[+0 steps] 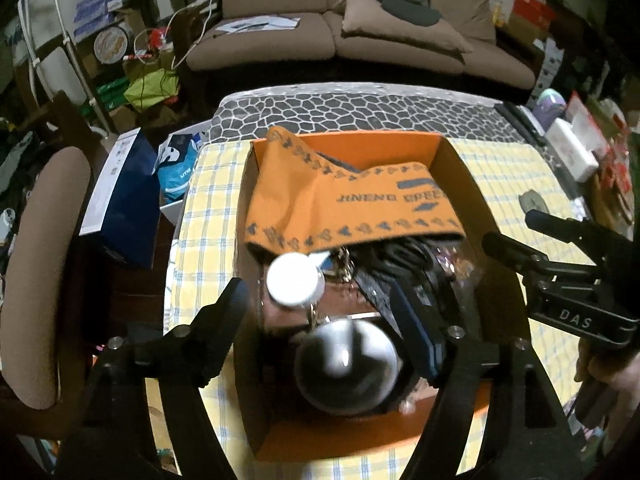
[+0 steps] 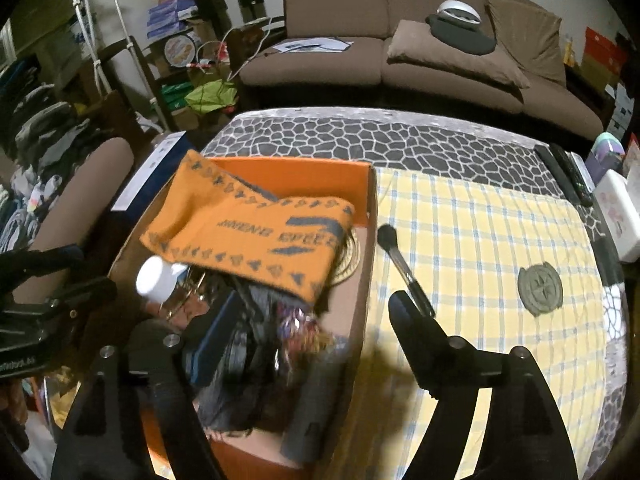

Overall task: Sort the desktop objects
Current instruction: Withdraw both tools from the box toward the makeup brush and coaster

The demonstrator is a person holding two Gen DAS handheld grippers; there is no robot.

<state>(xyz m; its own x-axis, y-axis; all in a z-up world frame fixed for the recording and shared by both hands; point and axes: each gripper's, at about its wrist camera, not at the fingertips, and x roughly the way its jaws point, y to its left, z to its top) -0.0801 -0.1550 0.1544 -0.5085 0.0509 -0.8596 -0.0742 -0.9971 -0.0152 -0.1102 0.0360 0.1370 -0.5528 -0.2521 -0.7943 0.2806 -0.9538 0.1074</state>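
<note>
An orange cardboard box [image 1: 464, 168] [image 2: 288, 172] sits on a yellow checked cloth. It holds an orange scarf [image 1: 352, 204] [image 2: 248, 240], a white-capped bottle [image 1: 296, 280] [image 2: 154, 276], a shiny metal ball-shaped object [image 1: 346, 364], a blue flat object [image 1: 416, 328] and dark straps. My left gripper [image 1: 320, 300] is open above the box, its fingers on either side of the metal object. My right gripper [image 2: 280, 332] is open over the box's right wall. A makeup brush [image 2: 404, 268] lies on the cloth by its right finger. A round bronze medallion [image 2: 540, 284] [image 1: 534, 202] lies further right.
The cloth [image 2: 480, 232] covers a table with a grey stone-pattern cover [image 2: 360, 140]. Remotes [image 2: 564, 172] and a white box [image 2: 616, 212] lie at the right edge. A brown sofa [image 2: 400, 40] stands behind. A chair back [image 1: 44, 264] and a blue box [image 1: 128, 200] are at the left.
</note>
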